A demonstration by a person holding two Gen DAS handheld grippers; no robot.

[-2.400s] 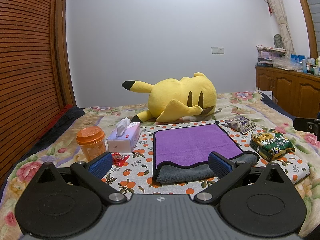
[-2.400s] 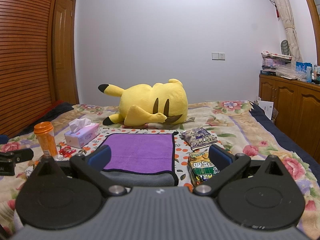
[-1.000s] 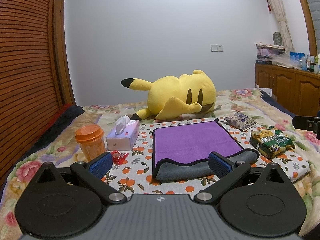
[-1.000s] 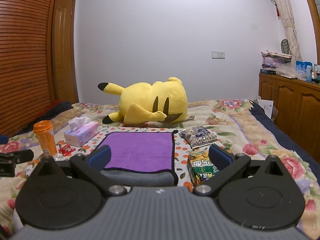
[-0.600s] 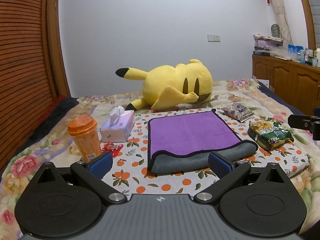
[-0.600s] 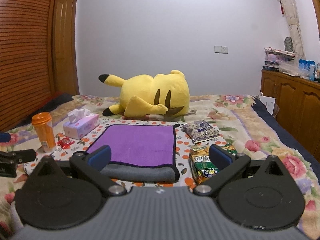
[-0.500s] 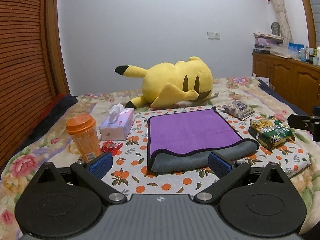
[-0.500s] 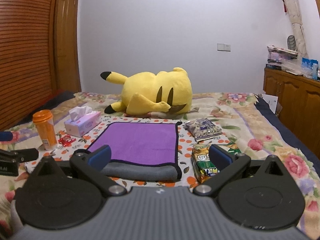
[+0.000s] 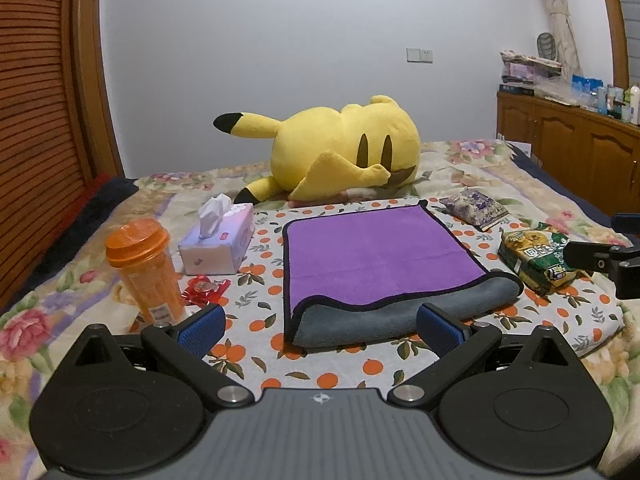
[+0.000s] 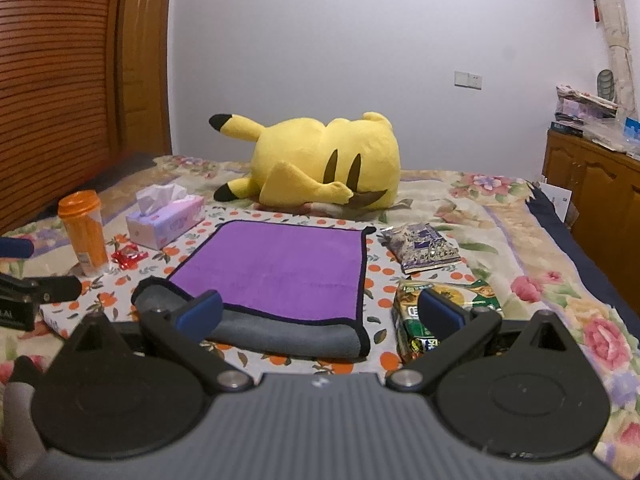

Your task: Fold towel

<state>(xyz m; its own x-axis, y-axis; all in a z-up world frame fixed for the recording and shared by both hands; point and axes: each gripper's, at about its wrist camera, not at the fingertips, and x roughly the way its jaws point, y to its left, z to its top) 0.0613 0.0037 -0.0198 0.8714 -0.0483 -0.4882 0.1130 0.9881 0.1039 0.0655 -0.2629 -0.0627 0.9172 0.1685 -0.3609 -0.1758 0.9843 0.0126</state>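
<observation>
A purple towel [image 9: 376, 252] with a black hem and grey underside lies on the orange-dotted cloth on the bed, its near edge rolled so the grey side shows. It also shows in the right wrist view [image 10: 280, 268]. My left gripper [image 9: 320, 326] is open and empty, just short of the towel's near edge. My right gripper [image 10: 320, 312] is open and empty, with its left finger over the towel's near left part and its right finger over a green snack bag. Neither gripper holds the towel.
An orange cup [image 9: 146, 266], a tissue box [image 9: 218, 244] and a red wrapper [image 9: 206, 288] lie left of the towel. A green snack bag [image 9: 534, 258] and purple packet [image 9: 474, 208] lie right. A yellow plush [image 9: 340, 152] lies behind. A wooden cabinet [image 9: 580, 148] stands right.
Both grippers have tilted down and moved slightly closer to the towel's near edge. Both stay open. The towel has not moved.
</observation>
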